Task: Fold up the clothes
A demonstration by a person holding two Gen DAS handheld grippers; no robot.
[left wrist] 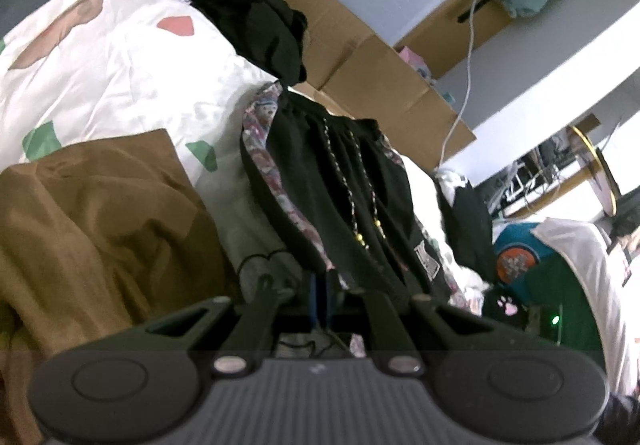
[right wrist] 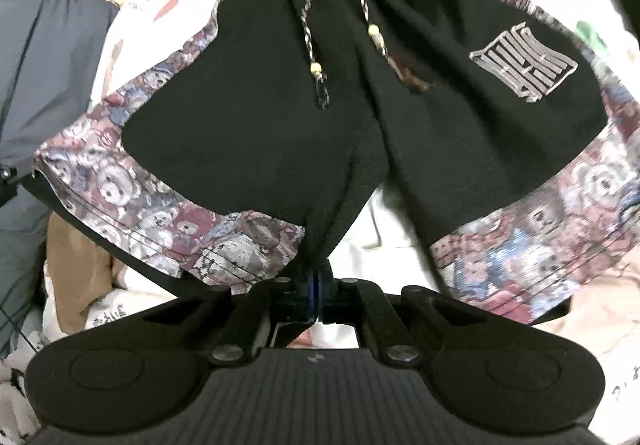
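The black shorts (right wrist: 280, 117), trimmed with teddy-bear print at the hems, lie spread on the white patterned bedding (left wrist: 120, 57), waistband and beaded drawstrings (right wrist: 316, 69) at the far end; the right gripper (right wrist: 318, 285) has its jaws pinched tight on the black fabric at the crotch, where the two legs meet; the left gripper (left wrist: 322, 297) is likewise closed, seemingly on the hem of one leg, though the blur leaves the exact bite uncertain. The risk from here is a thin pinch slipping as the cloth is lifted, dropping one leg askew; the drawstrings could get trapped inside the fold; the brown garment (left wrist: 100, 213) just beside could be dragged along.
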